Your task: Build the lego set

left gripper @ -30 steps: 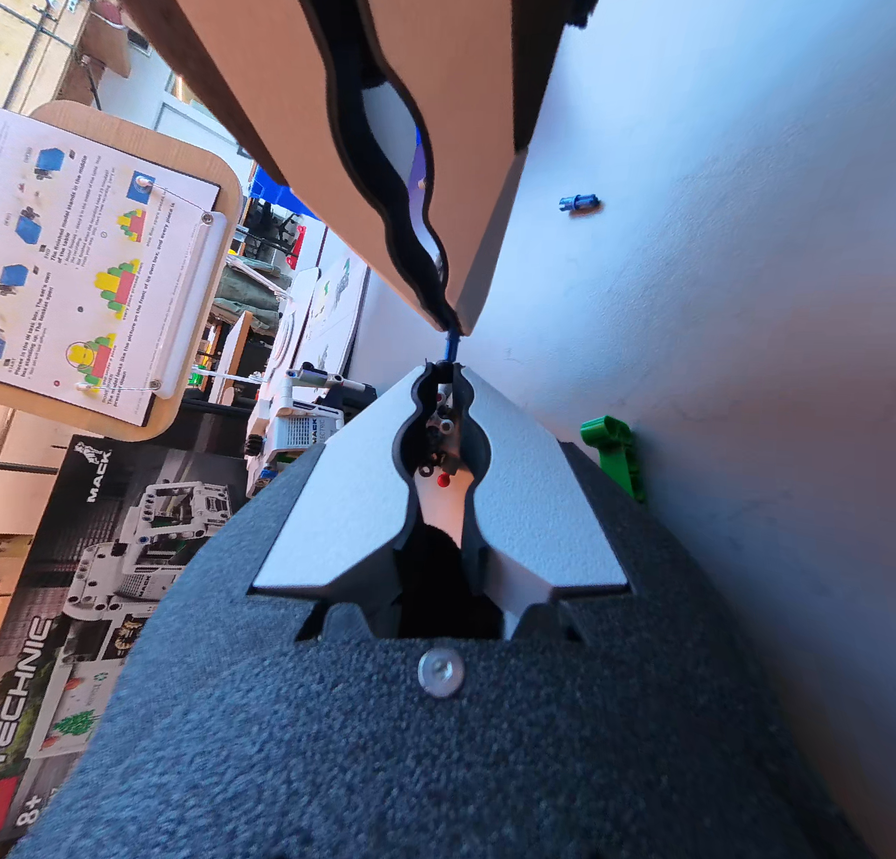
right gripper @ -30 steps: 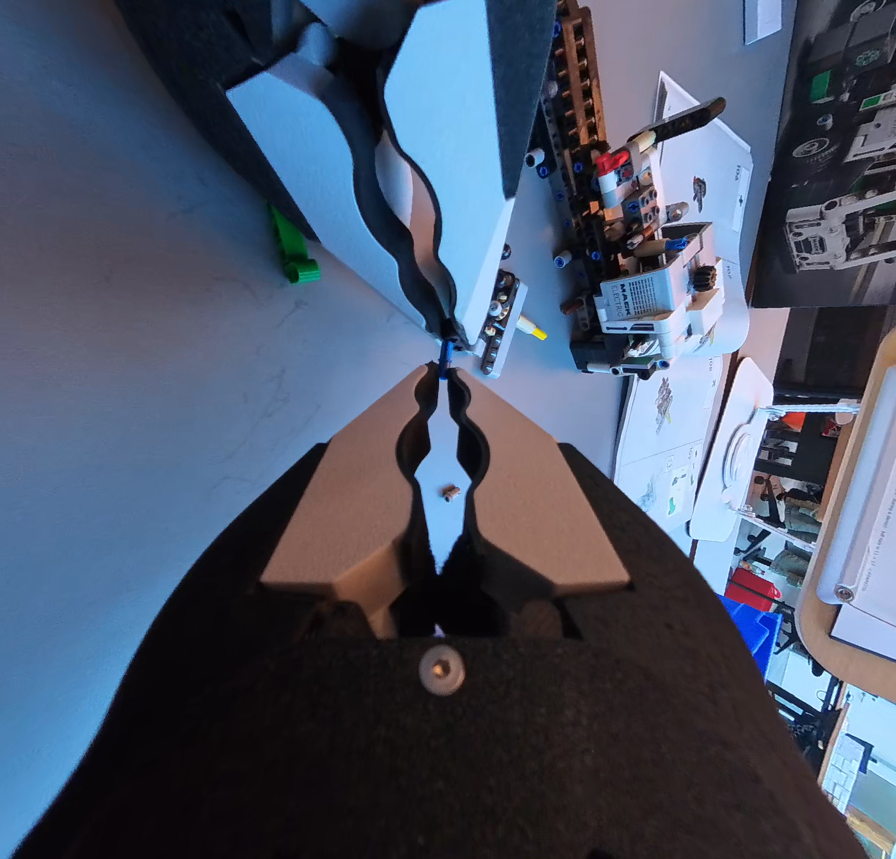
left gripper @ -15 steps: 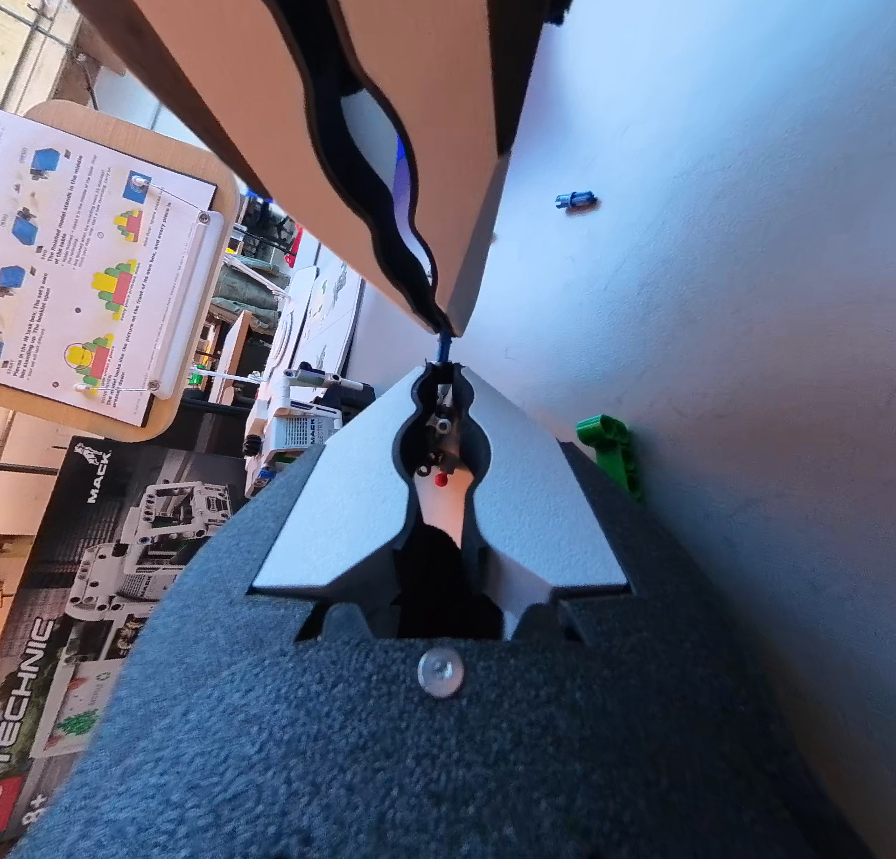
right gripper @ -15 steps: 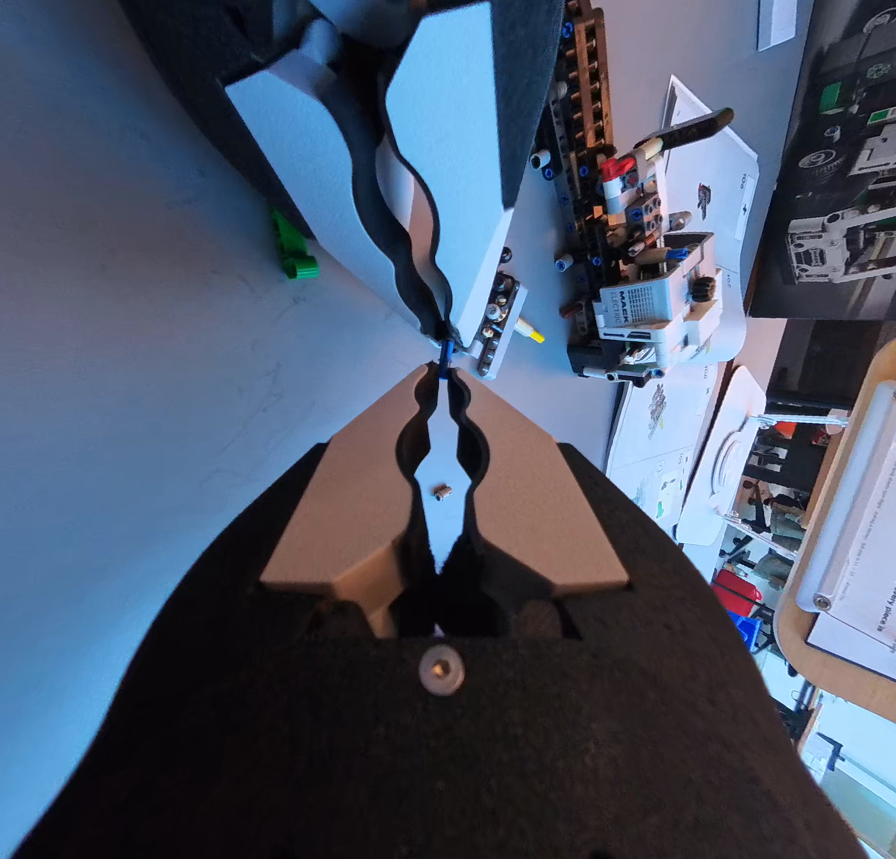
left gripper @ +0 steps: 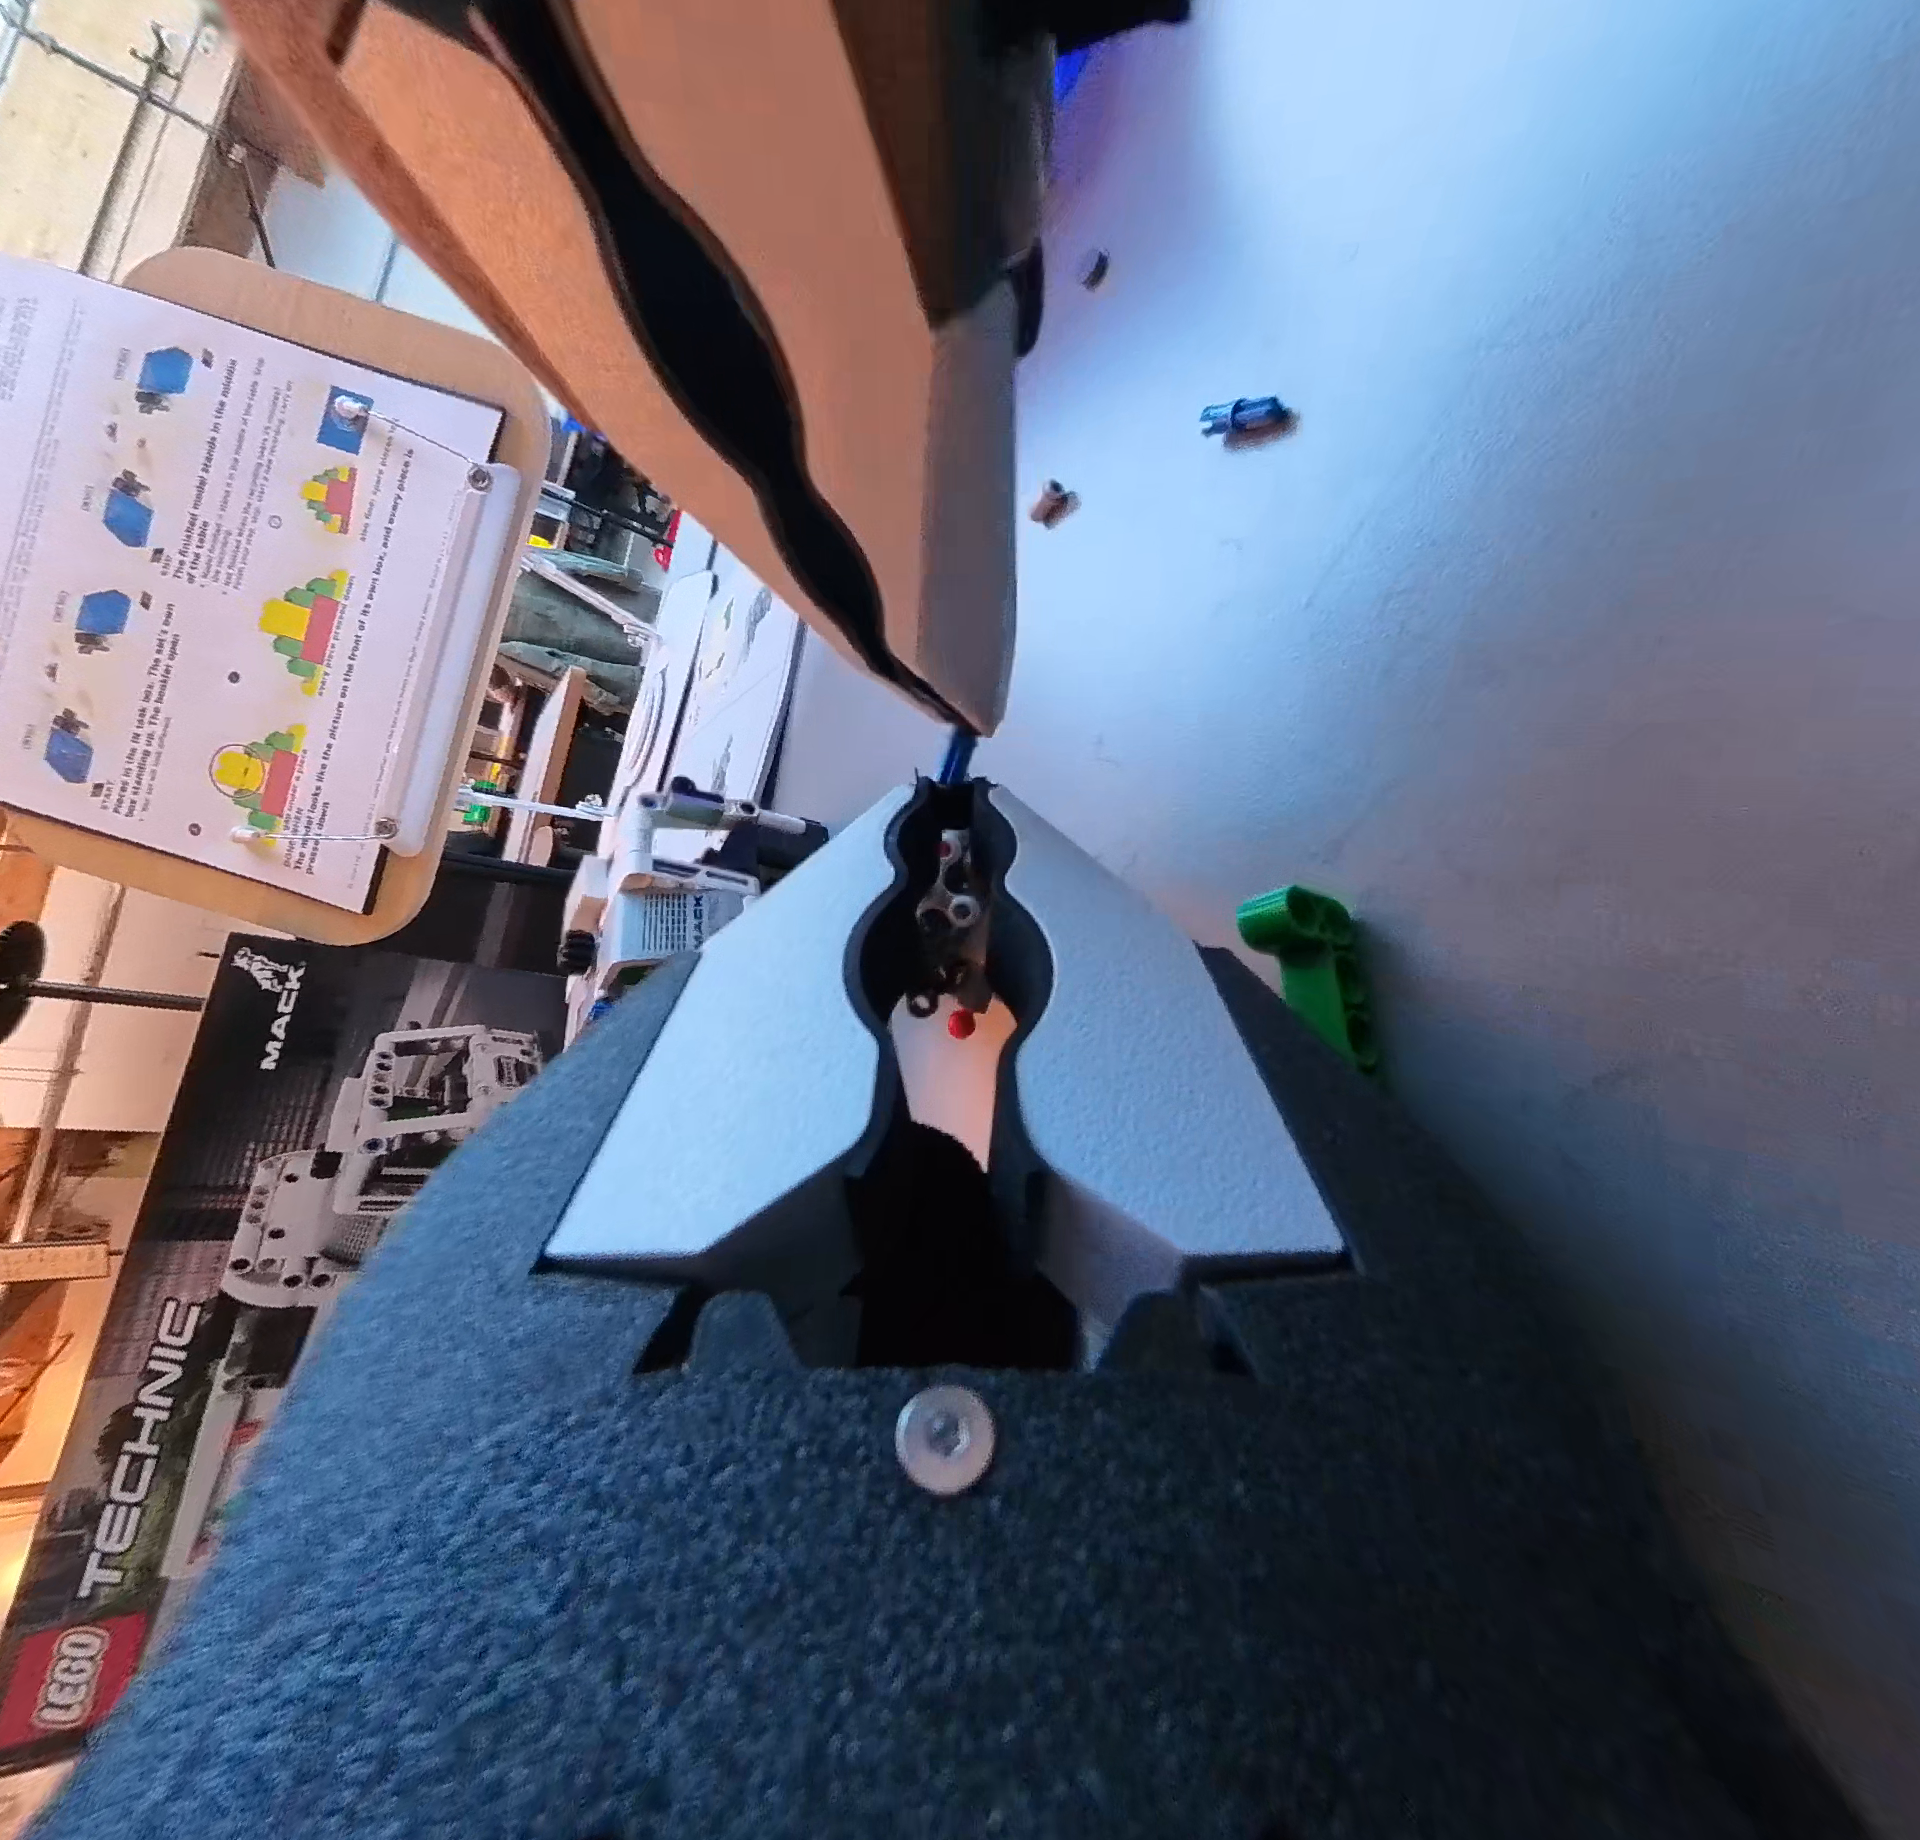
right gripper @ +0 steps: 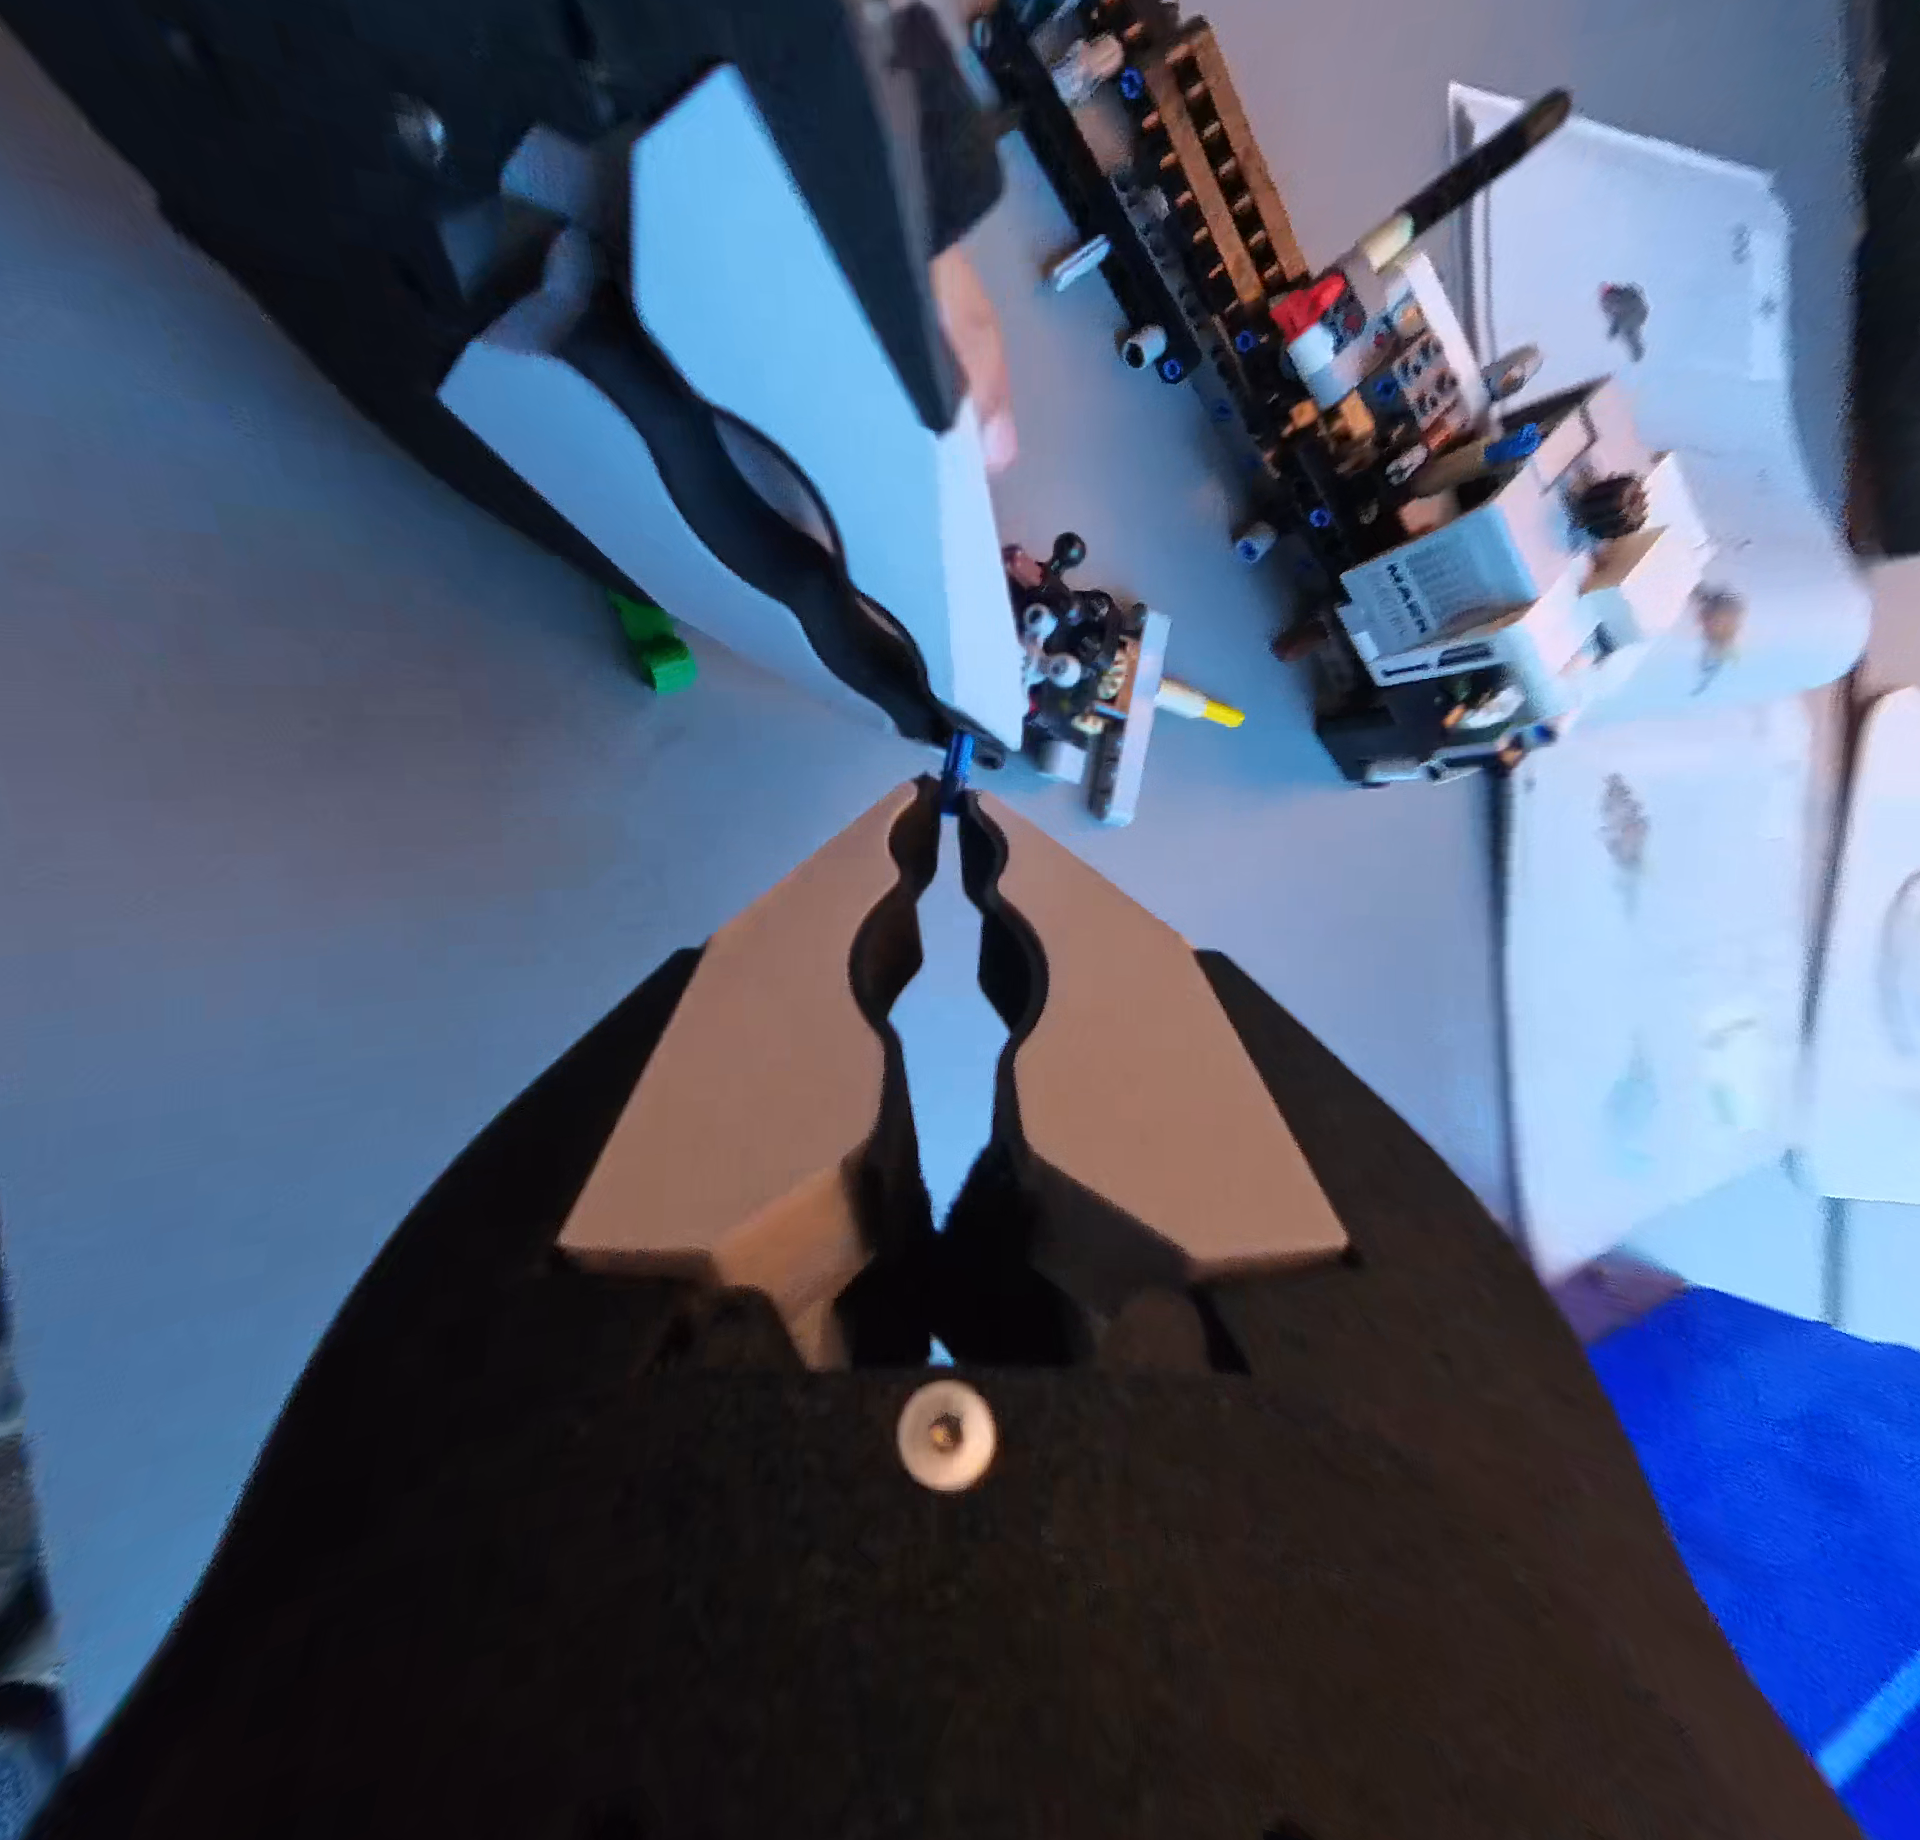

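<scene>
While both tools meet tip to tip above the tabletop [left gripper: 1558, 647], left tool [left gripper: 951, 788] and right tool [right gripper: 948, 793] each pinch one blue pin [right gripper: 956, 760], apparently passing it across; a small subassembly [right gripper: 1091, 689] lies just beyond.

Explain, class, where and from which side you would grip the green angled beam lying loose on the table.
Probably across the long straight arm of the green angled beam, coming from above: it lies flat on the table, so only its narrow sides can be pinched. The left hand-held gripper partly hides it.
</scene>
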